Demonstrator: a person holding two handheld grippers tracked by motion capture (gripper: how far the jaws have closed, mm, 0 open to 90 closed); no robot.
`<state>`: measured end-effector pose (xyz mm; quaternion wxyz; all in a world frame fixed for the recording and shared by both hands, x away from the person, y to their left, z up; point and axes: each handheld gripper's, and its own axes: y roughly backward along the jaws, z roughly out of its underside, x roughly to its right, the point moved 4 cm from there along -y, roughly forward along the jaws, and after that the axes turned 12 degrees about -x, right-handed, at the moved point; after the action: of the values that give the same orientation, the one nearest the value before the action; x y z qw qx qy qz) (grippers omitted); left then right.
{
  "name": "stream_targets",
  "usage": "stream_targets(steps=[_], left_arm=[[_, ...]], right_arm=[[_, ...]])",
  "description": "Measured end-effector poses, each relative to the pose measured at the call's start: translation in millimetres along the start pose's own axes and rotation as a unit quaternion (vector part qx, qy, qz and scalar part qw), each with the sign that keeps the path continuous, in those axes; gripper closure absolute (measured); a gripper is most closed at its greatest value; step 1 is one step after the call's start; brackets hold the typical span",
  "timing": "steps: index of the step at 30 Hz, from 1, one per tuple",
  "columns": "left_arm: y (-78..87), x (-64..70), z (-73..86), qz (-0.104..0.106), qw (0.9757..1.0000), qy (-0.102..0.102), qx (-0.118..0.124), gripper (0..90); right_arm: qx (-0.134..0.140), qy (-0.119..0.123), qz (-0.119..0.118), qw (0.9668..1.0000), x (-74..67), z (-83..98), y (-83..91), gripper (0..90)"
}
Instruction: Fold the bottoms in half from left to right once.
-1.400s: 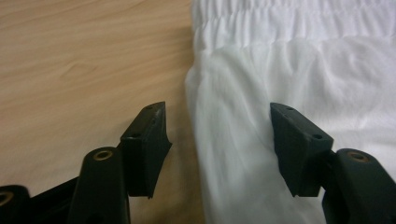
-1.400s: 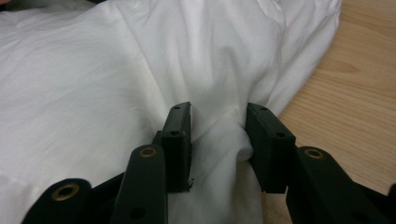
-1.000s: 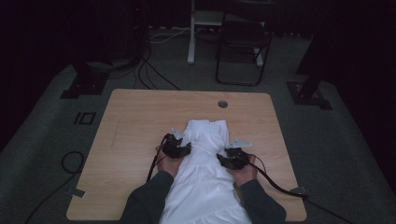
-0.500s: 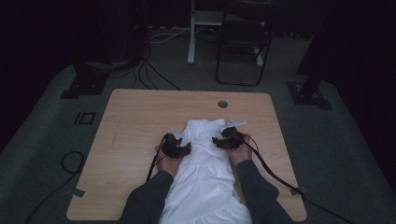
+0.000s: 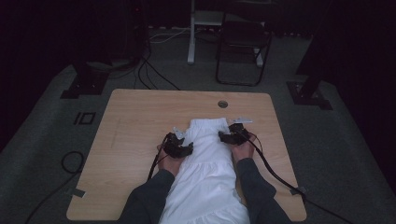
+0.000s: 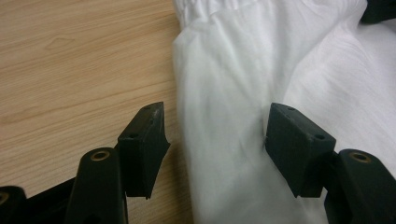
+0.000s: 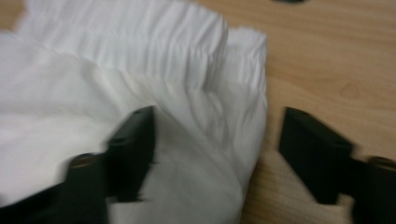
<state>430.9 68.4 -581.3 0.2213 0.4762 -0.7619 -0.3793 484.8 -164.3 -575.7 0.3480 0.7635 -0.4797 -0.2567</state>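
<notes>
a white garment [image 5: 205, 177] lies lengthwise down the middle of the wooden worktop [image 5: 140, 116], its gathered waistband [image 5: 208, 125] at the far end and its lower part running off the near edge between the person's sleeves. the left gripper [image 5: 180, 145] sits at the cloth's left edge, the right gripper [image 5: 232, 134] at the waistband's right corner.

in the left gripper view the fingers [image 6: 144, 140] stand apart, one over bare wood, the other on the fabric, with the garment's side fold between them and no pinch on it. in the right gripper view the fingers [image 7: 135, 140] are likewise released; they have just been opening, and the waistband corner [image 7: 243, 70] lies between them, not squeezed.

the risks, as a judgement: if either pair closes now, it may catch only the top layer, so the cloth would peel apart instead of moving as one piece. the left outer finger rests low on the wood and could scrape the worktop or miss the edge. the two hands sit at different depths along the garment, so a pull could skew it or bunch the gathers. the overhanging part could drag the garment toward the person.
</notes>
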Motion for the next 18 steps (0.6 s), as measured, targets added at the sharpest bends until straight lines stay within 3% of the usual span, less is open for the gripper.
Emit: stream_targets(steps=[3,7,9,12,15,18], left_arm=[[0.1,0.9,-2.0,0.002,1.0000,0.000,-0.001,38.4],[5.8,0.7,-11.9,0.009,0.9998,-0.008,0.013,38.2],[8.7,-1.2,-21.6,0.022,0.9993,-0.010,0.028,36.5],[2.9,-6.8,-33.5,0.027,0.9992,-0.016,0.026,35.1],[-8.1,-15.6,-36.2,0.034,0.9993,0.002,0.012,35.0],[-18.6,-21.0,-33.4,0.041,0.9991,0.005,-0.008,33.8]], right_arm=[[0.012,-0.015,-0.027,0.9995,0.9,-3.7,0.3,13.1],[-0.033,-0.016,-0.009,0.9993,6.2,-1.6,-16.5,10.3],[-0.029,-0.003,0.000,0.9996,3.9,-0.5,-17.6,17.6],[-0.030,0.013,0.004,0.9995,-0.6,-0.3,-16.0,29.0],[-0.025,0.018,0.010,0.9995,-2.5,0.3,-16.7,29.4],[-0.020,0.016,0.011,0.9996,-2.6,1.2,-16.7,29.5]])
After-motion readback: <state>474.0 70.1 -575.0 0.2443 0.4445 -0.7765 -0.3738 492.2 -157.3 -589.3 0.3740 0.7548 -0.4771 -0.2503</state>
